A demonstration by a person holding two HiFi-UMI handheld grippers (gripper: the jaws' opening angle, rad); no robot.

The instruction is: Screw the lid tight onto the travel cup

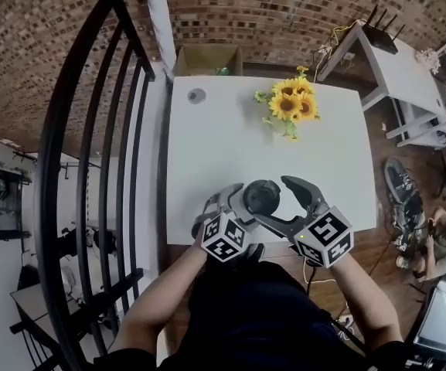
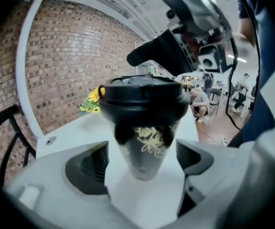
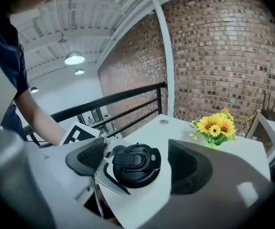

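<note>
Two grippers flank one travel cup by the near edge of the smooth white table. The left gripper has its jaws apart, and the dark tapered body (gold print on it) stands between the ribbed pads with table showing either side. The right gripper is spread around the round black lid, not pressing it. Sunflowers stand far right, well apart, and a black railing lines the table's left.
</note>
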